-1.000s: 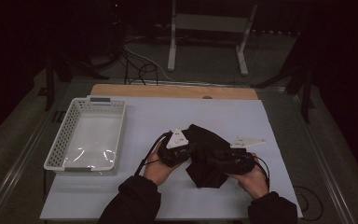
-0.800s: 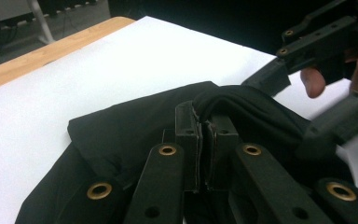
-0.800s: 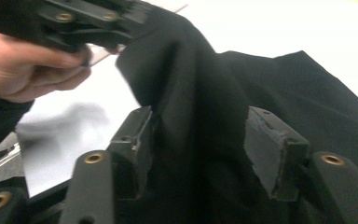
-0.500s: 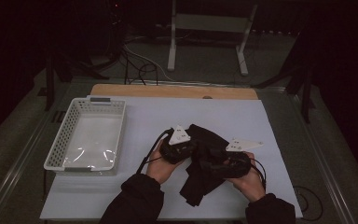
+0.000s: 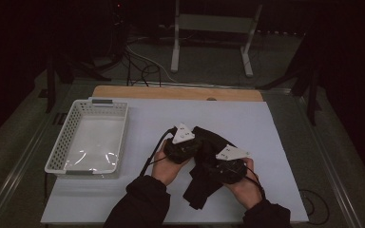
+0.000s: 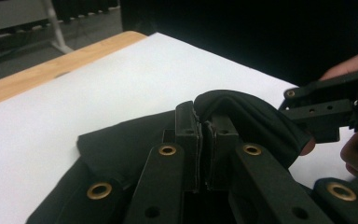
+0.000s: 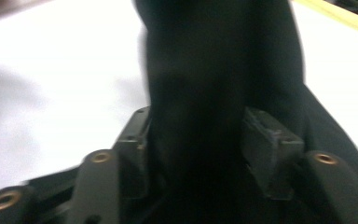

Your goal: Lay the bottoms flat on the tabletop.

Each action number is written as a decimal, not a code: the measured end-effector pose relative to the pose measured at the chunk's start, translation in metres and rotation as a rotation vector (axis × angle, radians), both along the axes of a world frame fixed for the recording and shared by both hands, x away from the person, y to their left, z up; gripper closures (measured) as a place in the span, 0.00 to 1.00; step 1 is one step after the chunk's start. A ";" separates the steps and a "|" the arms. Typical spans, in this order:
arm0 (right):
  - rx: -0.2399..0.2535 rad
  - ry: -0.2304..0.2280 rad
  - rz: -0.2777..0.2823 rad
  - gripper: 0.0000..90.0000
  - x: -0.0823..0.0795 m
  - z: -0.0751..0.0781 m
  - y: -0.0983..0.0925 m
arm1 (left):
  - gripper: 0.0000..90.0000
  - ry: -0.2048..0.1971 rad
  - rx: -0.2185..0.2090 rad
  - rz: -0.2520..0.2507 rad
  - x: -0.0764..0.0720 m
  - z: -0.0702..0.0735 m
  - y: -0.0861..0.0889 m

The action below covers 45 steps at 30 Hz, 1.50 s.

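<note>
Left gripper (image 6: 200,140) pinches the black cloth (image 6: 242,121) tight to lift it; right gripper (image 7: 205,149), just closing, hugs a thick fold.

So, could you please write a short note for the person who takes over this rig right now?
Left gripper: shut on a fold of the black cloth.
Right gripper: its fingers have just been closing, a thick fold of the cloth between them; a firm grip cannot be told.
The cloth lies bunched on the white table cover, in front of the person.
The white basket at the left is empty.
Done: cloth picked at two places. Left: probably folding it, perhaps putting it in the basket.
</note>
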State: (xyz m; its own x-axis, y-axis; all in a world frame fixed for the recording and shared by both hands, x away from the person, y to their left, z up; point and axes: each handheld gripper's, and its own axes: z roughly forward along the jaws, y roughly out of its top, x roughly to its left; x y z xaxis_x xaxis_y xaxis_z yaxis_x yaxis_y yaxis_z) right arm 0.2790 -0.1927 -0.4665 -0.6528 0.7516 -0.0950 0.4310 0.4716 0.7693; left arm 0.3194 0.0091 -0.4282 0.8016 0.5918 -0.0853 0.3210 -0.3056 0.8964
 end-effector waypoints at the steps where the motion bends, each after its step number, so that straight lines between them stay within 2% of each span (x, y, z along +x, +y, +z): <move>1: -0.007 -0.003 -0.024 0.58 0.001 -0.001 -0.002 | 0.96 0.001 -0.003 0.004 0.000 0.001 0.001; 4: -0.002 0.010 -0.080 0.62 0.005 -0.003 -0.010 | 0.96 -0.001 -0.012 0.017 0.001 0.003 0.005; 6: -0.008 0.013 -0.096 0.64 0.007 -0.003 -0.015 | 0.96 -0.002 -0.020 0.021 0.001 0.005 0.007; 9: 0.022 0.026 -0.129 0.64 0.009 -0.003 -0.019 | 0.96 0.003 -0.032 0.024 0.000 0.006 0.008; 10: 0.042 0.037 -0.131 0.63 0.009 -0.003 -0.019 | 0.96 0.005 -0.040 0.024 0.000 0.007 0.007; 17: 0.059 0.032 -0.105 0.53 0.008 -0.002 -0.015 | 0.96 -0.004 -0.056 0.005 -0.004 0.012 0.000; 20: 0.082 0.026 -0.103 0.50 0.008 -0.002 -0.012 | 0.96 -0.009 -0.055 -0.005 -0.005 0.015 -0.005; 25: 0.077 0.028 -0.116 0.47 0.010 -0.005 -0.003 | 0.96 -0.015 -0.068 -0.007 -0.006 0.018 -0.010; 27: 0.062 0.029 -0.133 0.51 0.011 -0.010 -0.001 | 0.96 -0.014 -0.079 0.000 -0.006 0.021 -0.009; 30: 0.018 0.053 -0.182 0.60 0.013 -0.014 -0.004 | 0.96 -0.018 -0.092 0.021 -0.007 0.025 -0.005; 35: 0.017 0.056 -0.215 0.69 0.016 -0.015 -0.012 | 0.96 -0.018 -0.100 0.044 -0.005 0.028 0.003; 37: 0.003 0.065 -0.233 0.72 0.018 -0.016 -0.018 | 0.96 -0.021 -0.120 0.064 -0.005 0.032 0.010; 45: 0.006 0.087 -0.267 0.77 0.023 -0.020 -0.029 | 0.96 -0.018 -0.177 0.103 -0.003 0.040 0.026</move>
